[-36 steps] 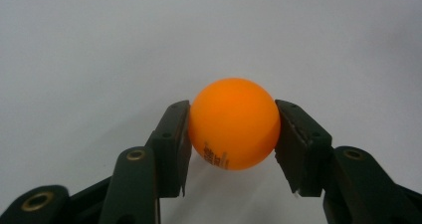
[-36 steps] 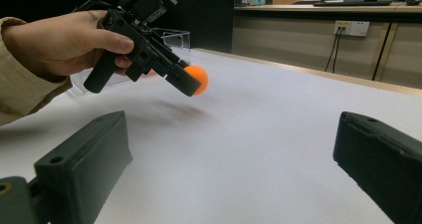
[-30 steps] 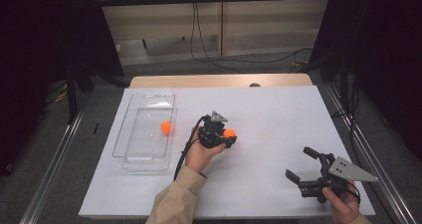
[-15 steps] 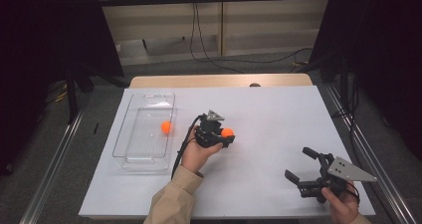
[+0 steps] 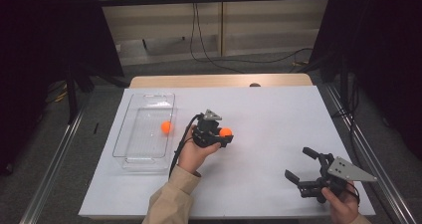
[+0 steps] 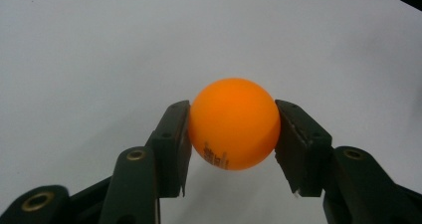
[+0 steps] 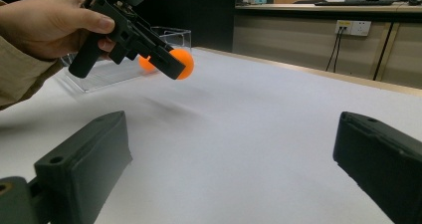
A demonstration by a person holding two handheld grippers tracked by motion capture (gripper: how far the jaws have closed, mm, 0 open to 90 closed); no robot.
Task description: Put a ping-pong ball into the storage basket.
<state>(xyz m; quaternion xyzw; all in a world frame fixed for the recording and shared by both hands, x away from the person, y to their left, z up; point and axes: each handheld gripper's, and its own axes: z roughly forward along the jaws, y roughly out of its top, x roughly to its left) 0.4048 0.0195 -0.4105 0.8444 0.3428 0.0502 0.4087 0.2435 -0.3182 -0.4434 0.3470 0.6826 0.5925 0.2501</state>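
Ball [image 6: 234, 123], orange, is gripped between the left tongs [image 5: 225, 134], held above the white worktop [image 5: 268, 114] just right of the clear tray [image 5: 130, 134]. The right tongs [image 5: 301, 164] are held open, well apart from the tray.

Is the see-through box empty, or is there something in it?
Not empty. One orange ball lies inside the clear box; a second orange ball is outside it, clamped in the left gripper.
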